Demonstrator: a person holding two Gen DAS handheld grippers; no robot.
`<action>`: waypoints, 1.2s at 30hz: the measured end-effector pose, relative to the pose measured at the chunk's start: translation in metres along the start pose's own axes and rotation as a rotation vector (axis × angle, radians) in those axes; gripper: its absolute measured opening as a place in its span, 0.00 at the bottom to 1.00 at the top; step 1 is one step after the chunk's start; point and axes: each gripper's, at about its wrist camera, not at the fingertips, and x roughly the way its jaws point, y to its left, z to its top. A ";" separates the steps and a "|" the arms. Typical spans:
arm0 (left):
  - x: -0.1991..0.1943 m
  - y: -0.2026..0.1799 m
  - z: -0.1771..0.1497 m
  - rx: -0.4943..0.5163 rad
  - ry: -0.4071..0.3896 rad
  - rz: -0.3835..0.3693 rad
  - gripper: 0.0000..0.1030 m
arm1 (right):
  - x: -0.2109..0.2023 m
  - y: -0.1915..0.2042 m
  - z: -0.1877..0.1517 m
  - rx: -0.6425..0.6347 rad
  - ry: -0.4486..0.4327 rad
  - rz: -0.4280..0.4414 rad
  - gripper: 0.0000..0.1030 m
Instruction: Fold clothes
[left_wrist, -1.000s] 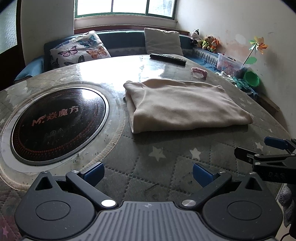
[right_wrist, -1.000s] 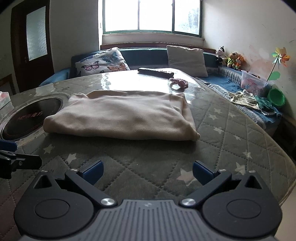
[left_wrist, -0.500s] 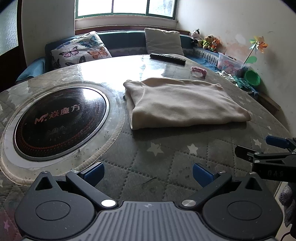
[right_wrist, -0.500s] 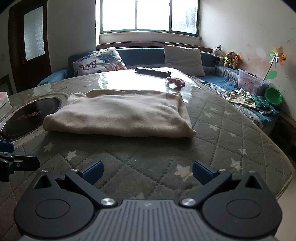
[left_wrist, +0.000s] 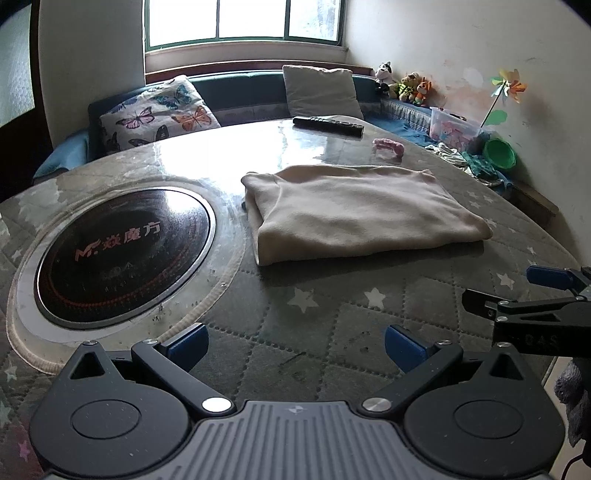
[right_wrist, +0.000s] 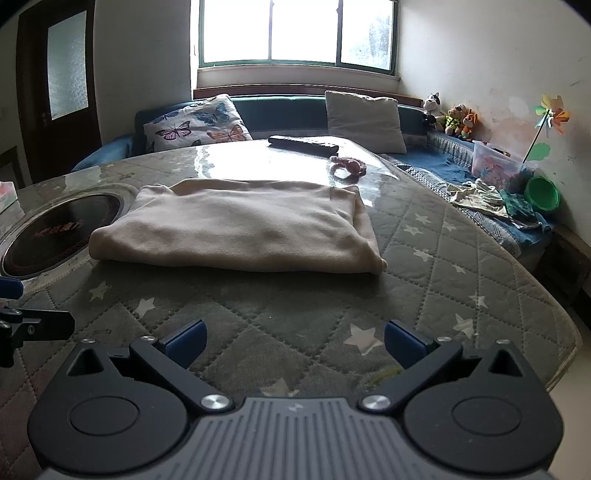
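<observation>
A round tabletop (left_wrist: 332, 317) covered with a grey quilted, star-printed mat under a glossy clear sheet fills the room's middle, with a blue sofa and a bright window behind it. Set into the tabletop on the left is a black induction cooktop (left_wrist: 118, 254) with a metal ring around it. The folded beige garment (left_wrist: 354, 210) lies flat on the mat just right of the cooktop ring, its thick folded edge toward the cooktop; in the right wrist view the same garment (right_wrist: 240, 225) sits in the middle of the tabletop, well ahead of both claws. Beyond it rest a black remote control (left_wrist: 328, 124) and a small pink toy (left_wrist: 388, 145), apart from the garment. A butterfly-print pillow (left_wrist: 159, 116) and a grey cushion (left_wrist: 321, 90) lean on the sofa.

The left claw (left_wrist: 295, 341) hovers over the mat near the tabletop's near edge, its blue-padded fingers spread wide and grasping nothing. The right claw (right_wrist: 293, 339) is likewise released, empty, above the mat short of the garment.
</observation>
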 end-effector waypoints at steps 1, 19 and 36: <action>-0.001 -0.002 0.000 0.006 -0.005 0.003 1.00 | 0.000 0.000 0.000 -0.001 -0.001 0.000 1.00; -0.015 -0.013 0.000 0.066 -0.051 0.030 1.00 | -0.008 0.002 0.001 0.002 -0.015 0.004 1.00; -0.007 -0.014 -0.003 0.070 -0.039 0.020 1.00 | -0.003 0.005 0.000 0.002 0.000 0.008 1.00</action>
